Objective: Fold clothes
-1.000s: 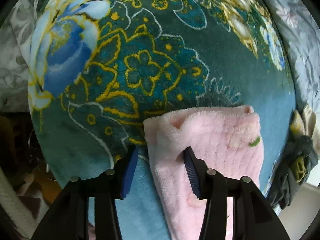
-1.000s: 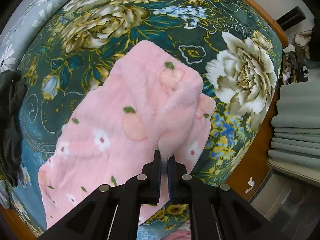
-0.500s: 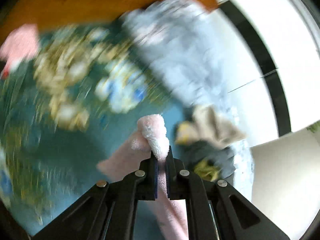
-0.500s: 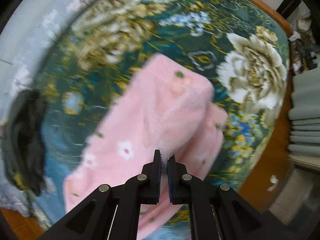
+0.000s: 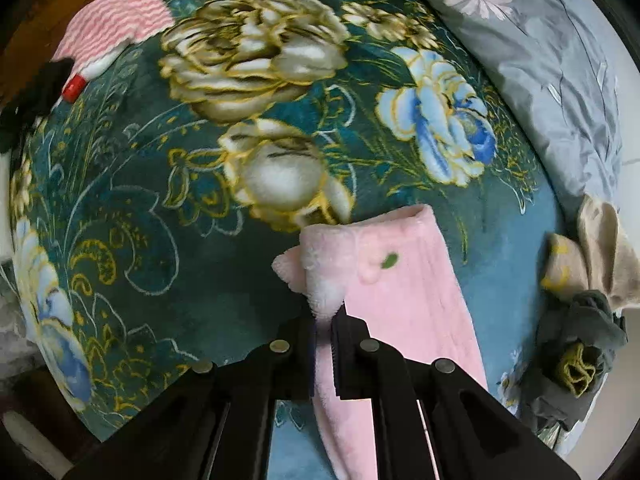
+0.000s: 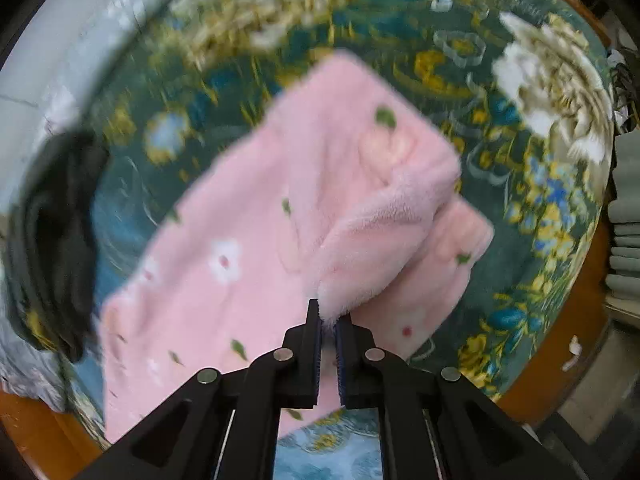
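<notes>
Both tongs, left (image 5: 323, 314) and right (image 6: 328, 316), point down, pinching the pink garment (image 6: 280, 240).

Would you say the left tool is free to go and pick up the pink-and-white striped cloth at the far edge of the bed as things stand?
Probably not yet. The left tool is shut on a corner of the pink fleece garment, so it would have to let go first. The floral blanket toward the striped cloth looks unobstructed.

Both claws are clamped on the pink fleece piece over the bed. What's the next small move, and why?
Probably draw the two claws apart to pull the pink fleece garment taut. The left claw pinches one fluffy corner, the right claw another, yet the cloth between sags in a bunched fold above the floral blanket. It looks too slack to lay flat.
</notes>
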Available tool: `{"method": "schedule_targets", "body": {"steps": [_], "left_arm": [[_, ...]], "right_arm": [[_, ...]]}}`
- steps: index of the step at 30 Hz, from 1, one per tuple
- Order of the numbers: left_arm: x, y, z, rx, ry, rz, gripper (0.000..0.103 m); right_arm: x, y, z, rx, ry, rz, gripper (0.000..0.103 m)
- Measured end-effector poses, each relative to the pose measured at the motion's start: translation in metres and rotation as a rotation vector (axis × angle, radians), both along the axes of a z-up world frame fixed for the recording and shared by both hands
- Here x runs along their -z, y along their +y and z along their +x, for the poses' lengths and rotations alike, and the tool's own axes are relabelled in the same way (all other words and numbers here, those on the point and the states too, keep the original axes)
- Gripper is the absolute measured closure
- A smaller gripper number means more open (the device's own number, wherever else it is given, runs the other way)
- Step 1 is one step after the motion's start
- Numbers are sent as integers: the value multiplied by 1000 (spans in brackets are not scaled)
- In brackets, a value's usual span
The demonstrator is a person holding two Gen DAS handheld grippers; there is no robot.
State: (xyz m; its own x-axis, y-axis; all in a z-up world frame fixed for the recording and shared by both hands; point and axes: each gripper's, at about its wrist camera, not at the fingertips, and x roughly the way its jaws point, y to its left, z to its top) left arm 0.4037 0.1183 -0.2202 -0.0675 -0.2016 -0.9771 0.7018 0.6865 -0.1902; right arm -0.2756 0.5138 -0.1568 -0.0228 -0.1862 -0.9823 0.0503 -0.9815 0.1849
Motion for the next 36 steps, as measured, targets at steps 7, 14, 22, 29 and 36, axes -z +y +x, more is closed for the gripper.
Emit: {"method": "schedule_targets", "body": {"steps": [7, 14, 22, 29, 36], "left_arm": [[3, -16, 1, 32, -34, 44, 97], [5, -18, -6, 41, -62, 100, 96], [-2, -15, -19, 17, -83, 111, 96], [-8, -17, -30, 32, -133, 122, 96], [-10, -12, -34, 19, -152, 141, 96]], "right_arm": [[22, 27, 18, 24, -48, 51, 97], [33, 54, 22, 124, -45, -64, 82], [44, 81, -5, 329, -36, -142, 70], [30, 98, 4, 262, -11, -166, 99], [67, 128, 5, 346, -63, -154, 46]]}}
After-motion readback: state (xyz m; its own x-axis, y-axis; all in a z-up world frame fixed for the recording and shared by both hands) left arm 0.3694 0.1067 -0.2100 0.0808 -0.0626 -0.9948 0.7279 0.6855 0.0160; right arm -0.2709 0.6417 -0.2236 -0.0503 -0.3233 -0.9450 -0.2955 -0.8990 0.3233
